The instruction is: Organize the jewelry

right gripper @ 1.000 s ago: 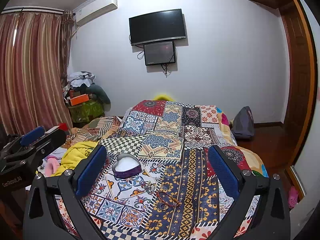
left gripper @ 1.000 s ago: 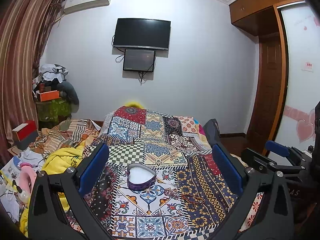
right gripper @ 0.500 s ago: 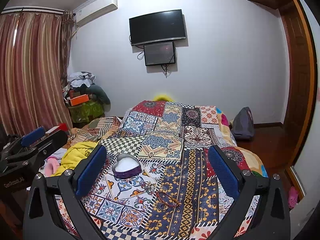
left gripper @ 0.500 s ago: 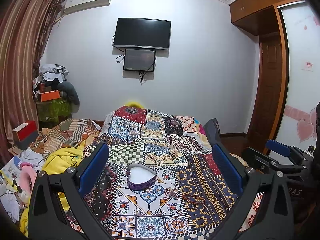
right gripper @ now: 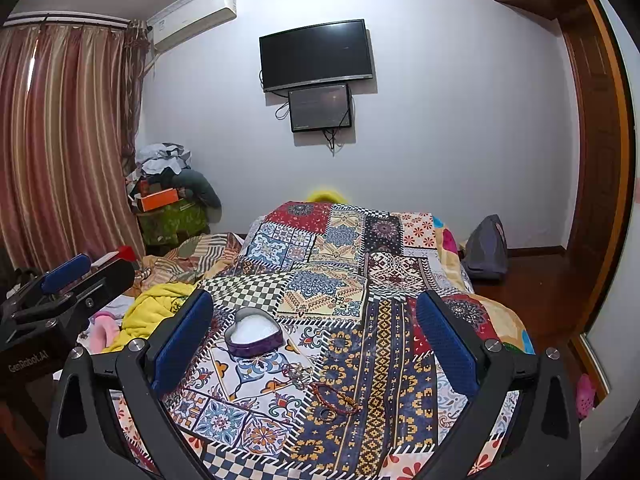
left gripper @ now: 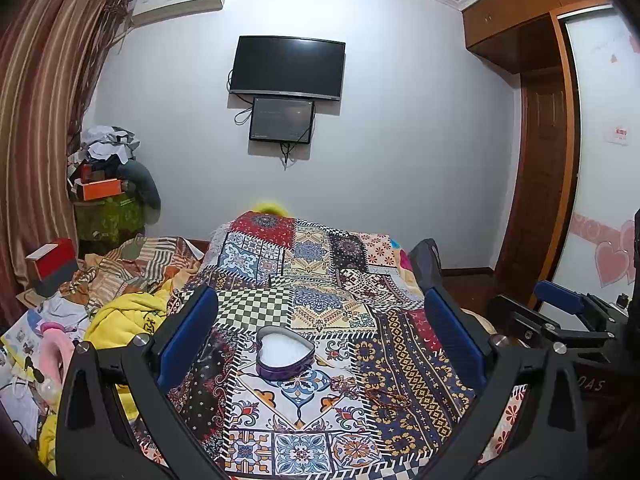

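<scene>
A purple heart-shaped box (left gripper: 285, 354) with a white lining lies open on the patchwork bed cover (left gripper: 320, 300); it also shows in the right wrist view (right gripper: 253, 333). To its near right lie a small metal trinket (right gripper: 297, 374), a red bead bracelet (right gripper: 334, 398) and a dark ring (right gripper: 326, 413); the bracelet shows in the left wrist view (left gripper: 386, 394). My left gripper (left gripper: 320, 340) is open and empty, held above the bed before the box. My right gripper (right gripper: 312, 340) is open and empty, to the right of the left one.
A yellow garment (left gripper: 120, 316) and a clothes pile (left gripper: 132, 264) lie left of the bed. A cluttered stand (left gripper: 108, 204) sits by the curtain. A grey bag (right gripper: 486, 254) is on the floor at right, near the wooden door (right gripper: 600, 152). A TV (left gripper: 287, 68) hangs on the wall.
</scene>
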{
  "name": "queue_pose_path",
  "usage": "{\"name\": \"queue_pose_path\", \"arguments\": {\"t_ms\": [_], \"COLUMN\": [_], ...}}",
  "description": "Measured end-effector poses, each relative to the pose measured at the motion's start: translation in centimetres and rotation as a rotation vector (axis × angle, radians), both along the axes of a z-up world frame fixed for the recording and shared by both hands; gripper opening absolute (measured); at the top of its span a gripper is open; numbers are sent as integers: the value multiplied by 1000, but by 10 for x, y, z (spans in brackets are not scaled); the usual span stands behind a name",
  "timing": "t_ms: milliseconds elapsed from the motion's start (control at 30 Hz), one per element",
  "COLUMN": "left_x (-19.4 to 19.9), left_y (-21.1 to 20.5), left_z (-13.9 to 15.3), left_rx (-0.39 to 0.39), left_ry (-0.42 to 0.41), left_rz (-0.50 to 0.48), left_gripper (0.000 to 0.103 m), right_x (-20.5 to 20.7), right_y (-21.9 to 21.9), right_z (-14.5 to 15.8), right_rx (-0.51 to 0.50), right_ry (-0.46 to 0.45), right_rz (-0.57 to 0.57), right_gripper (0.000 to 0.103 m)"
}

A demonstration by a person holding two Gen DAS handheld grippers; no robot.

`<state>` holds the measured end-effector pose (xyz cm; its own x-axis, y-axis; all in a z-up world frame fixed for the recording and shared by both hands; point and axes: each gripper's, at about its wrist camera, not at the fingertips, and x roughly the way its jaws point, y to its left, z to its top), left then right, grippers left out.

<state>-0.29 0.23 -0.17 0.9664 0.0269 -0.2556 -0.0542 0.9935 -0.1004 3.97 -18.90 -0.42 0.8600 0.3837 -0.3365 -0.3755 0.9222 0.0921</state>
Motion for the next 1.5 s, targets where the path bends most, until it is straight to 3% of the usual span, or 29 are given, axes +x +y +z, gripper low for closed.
{"name": "queue_pose_path", "arguments": {"t_ms": [867, 1167, 1500], "left_x": [8, 34, 75], "left_y": [2, 2, -8], "left_z": [-4, -19, -57], "left_rx": [-4, -8, 12], "left_ry": [19, 119, 272], "left_rz": [8, 27, 1], "left_gripper": [103, 103, 103], "right_x": [5, 24, 53], "right_y": [-3, -10, -14], "right_z": [-2, -22, -60], "right_rx": [-8, -30, -105], "right_ry": [17, 80, 207], "right_rz": [-11, -48, -73], "right_gripper": [101, 101, 101]}}
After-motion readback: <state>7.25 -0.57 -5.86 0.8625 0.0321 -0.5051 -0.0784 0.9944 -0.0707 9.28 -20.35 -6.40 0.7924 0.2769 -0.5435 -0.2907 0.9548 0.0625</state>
